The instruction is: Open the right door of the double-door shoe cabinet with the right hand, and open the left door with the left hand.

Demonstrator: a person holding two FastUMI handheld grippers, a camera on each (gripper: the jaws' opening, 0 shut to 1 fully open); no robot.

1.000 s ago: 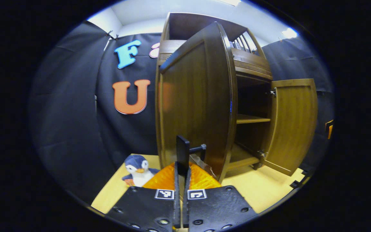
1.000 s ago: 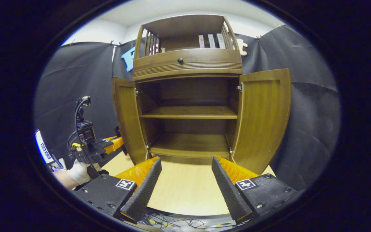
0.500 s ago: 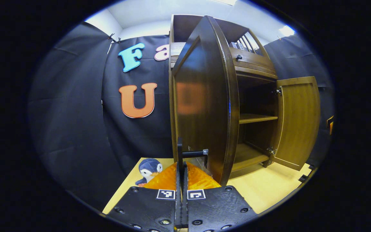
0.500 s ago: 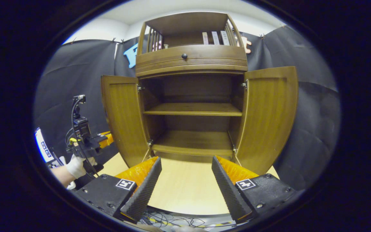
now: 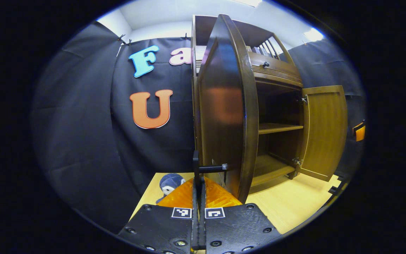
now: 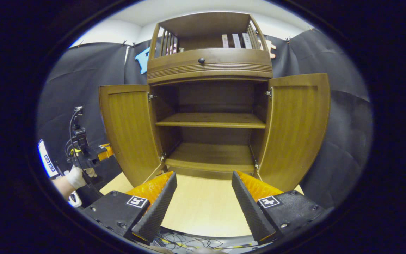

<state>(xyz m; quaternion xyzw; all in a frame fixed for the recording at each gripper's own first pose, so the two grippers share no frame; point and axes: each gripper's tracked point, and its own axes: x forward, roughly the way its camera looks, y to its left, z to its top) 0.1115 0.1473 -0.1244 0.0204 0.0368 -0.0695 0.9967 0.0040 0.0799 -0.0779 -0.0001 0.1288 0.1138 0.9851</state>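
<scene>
The brown wooden shoe cabinet (image 6: 210, 67) stands straight ahead in the right gripper view with both doors swung wide. Its left door (image 6: 129, 130) and right door (image 6: 294, 127) flank bare shelves. In the left gripper view the left door (image 5: 224, 116) is seen nearly edge-on, with the right door (image 5: 324, 130) beyond it. My left gripper (image 5: 198, 181) is shut on the left door's black bar handle (image 5: 196, 162). That gripper (image 6: 93, 155) and a gloved hand (image 6: 74, 176) appear at the left of the right gripper view. My right gripper (image 6: 203, 175) is open before the cabinet, holding nothing.
A plush penguin (image 5: 169, 183) sits on the pale wooden floor (image 5: 294, 201) left of the cabinet, just behind my left fingers. A drawer with a round knob (image 6: 201, 60) tops the doors. Cables (image 6: 189, 243) lie at the floor's near edge. Black cloth surrounds the cabinet.
The left door has swung further open, pulled by my left gripper, which moved outward to the left with the handle. The right gripper and right door have barely moved.
</scene>
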